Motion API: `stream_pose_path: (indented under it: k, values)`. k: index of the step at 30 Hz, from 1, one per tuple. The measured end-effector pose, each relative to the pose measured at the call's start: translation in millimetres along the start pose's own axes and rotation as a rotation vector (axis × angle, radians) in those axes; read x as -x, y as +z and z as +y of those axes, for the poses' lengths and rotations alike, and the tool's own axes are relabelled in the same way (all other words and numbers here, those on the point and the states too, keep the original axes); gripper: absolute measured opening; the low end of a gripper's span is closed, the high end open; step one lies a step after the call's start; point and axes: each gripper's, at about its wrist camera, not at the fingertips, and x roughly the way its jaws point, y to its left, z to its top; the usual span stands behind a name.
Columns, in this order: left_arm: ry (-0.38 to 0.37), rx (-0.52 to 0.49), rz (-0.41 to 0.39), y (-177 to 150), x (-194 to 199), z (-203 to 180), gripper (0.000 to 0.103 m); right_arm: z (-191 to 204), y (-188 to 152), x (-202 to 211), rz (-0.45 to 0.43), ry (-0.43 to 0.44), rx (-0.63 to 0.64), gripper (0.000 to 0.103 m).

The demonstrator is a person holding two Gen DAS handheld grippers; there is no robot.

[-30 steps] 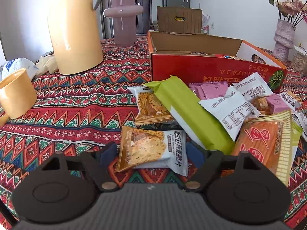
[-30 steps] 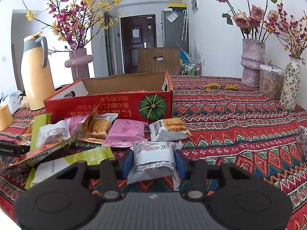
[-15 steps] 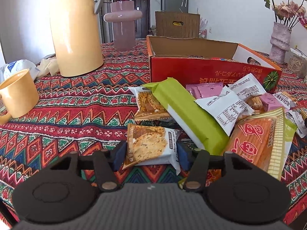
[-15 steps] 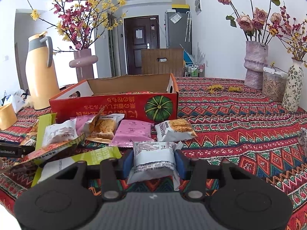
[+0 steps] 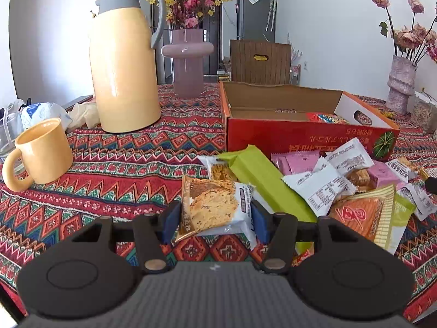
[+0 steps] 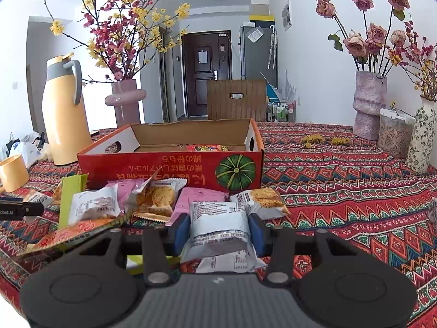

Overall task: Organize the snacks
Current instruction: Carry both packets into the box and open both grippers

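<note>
My left gripper [image 5: 215,222] has just closed on the cracker packet [image 5: 215,207] and lifted it off the cloth, while my right gripper [image 6: 218,231] pinches a white packet [image 6: 218,222], so 2 snacks can go into the red box [image 6: 169,168].

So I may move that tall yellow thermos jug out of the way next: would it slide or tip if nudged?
The thermos jug stands tall on a fairly narrow base, so a push near the top would probably tip it. The woven tablecloth likely grips it, making sliding harder. Its glossy wall looks slippery for a claw; the handle seems safer.
</note>
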Motion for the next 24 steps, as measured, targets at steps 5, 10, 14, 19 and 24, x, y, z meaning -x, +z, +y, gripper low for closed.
stream_pose_path:
  k: [5, 10, 14, 19, 24]
  values:
    - [-0.014, 0.008, -0.052, 18.2, 4.7, -7.4, 0.056, 6.8, 13.2, -4.4, -0.035, 0.014, 0.008, 0.046]
    - [-0.037, 0.011, -0.105, 41.1, 5.5, -16.7, 0.056, 14.0, 31.3, -13.5, -0.075, 0.029, 0.015, 0.046]
    - [-0.04, -0.002, -0.132, 59.2, 0.5, -29.1, 0.056, 21.4, 47.5, -23.1, -0.108, 0.046, 0.025, 0.046]
    - [-0.05, -0.027, -0.16, 78.7, -7.0, -46.3, 0.056, 27.8, 69.5, -38.2, -0.146, 0.061, 0.036, 0.046]
    - [-0.05, -0.041, -0.181, 96.0, -16.3, -59.5, 0.056, 29.8, 91.0, -59.5, -0.165, 0.065, 0.036, 0.047]
